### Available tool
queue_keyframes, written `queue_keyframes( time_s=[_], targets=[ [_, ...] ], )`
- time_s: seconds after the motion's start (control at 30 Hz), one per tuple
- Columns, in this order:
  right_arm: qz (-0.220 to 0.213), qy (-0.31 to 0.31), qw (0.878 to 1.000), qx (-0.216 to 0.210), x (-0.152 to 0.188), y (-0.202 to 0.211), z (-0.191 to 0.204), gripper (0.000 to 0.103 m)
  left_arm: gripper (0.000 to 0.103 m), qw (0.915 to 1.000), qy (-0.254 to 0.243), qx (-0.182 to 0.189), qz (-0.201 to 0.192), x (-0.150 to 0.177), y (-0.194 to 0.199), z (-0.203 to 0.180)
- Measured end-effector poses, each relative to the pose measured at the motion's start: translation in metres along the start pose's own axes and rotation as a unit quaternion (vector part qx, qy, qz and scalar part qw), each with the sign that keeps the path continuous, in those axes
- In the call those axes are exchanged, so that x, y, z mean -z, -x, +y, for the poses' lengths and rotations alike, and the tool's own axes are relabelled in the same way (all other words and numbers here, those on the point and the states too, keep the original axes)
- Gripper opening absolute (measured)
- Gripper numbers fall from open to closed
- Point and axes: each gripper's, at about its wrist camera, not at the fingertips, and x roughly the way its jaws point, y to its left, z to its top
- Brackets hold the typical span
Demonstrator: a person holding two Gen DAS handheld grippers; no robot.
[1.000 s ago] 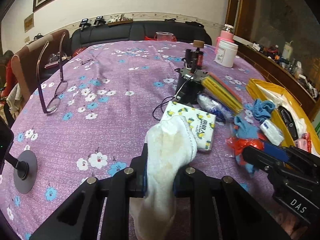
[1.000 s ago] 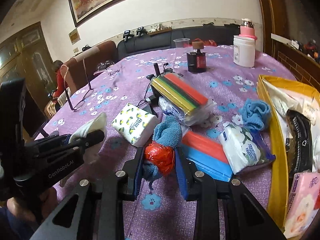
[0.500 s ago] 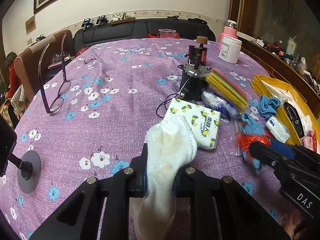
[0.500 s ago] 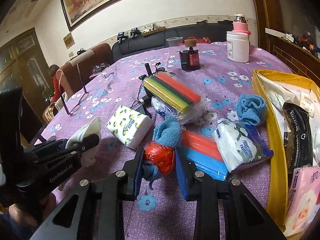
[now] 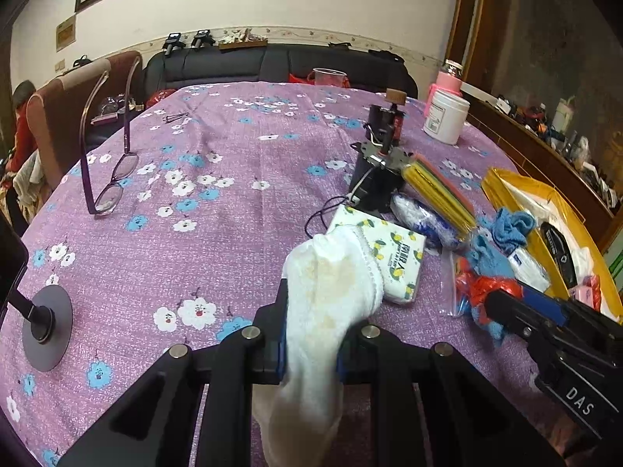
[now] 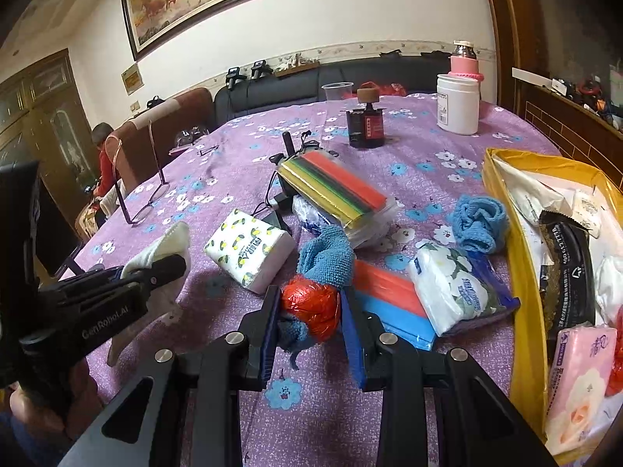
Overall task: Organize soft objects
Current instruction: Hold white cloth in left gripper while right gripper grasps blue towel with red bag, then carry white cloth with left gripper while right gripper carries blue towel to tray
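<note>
Nothing has shifted: left hand-held gripper (image 5: 309, 340) pinches limp white sock (image 5: 331, 292), right (image 6: 311, 321) clamps crinkly red-and-blue bundle (image 6: 311, 307)

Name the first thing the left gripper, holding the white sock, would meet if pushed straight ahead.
Probably the lemon-print tissue pack: it lies just beyond the white sock in the left gripper, though depth is uncertain.

"DAS" in white letters on the black body of the right claw (image 5: 502, 305), seen from the left wrist. "GenRobot.AI" on the side of the left claw (image 6: 171, 266), seen from the right wrist. Lemon-print tissue pack (image 6: 249, 251) carries printed characters, too small to read. Black packet (image 6: 570, 268) in the yellow tray (image 6: 523, 311) has digits, unclear.
</note>
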Motion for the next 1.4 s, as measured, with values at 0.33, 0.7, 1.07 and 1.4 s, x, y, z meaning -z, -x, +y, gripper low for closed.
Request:
queue_keyframes(
  time_s=[0.33,0.7,1.07,1.4],
  targets=[
    [-0.014,-0.017,1.0,-0.009,0.003,0.017,-0.008,0.033,0.017,1.0,-0.002,-0.001,-0.001,0.001,0.002,-0.002],
    [-0.047,-0.038,0.998,-0.013,0.0,0.048,-0.024,0.033,0.017,0.9998,-0.013,-0.012,-0.004,0.002,0.006,-0.006],
    [-0.091,-0.107,0.99,0.012,0.0,0.088,-0.081,0.033,0.017,0.9964,-0.065,0.053,0.01,-0.003,0.02,-0.068],
    [-0.137,-0.184,0.972,0.053,0.007,0.136,-0.156,0.033,0.017,0.9792,-0.147,0.14,0.005,-0.017,0.032,-0.181]
  ],
)
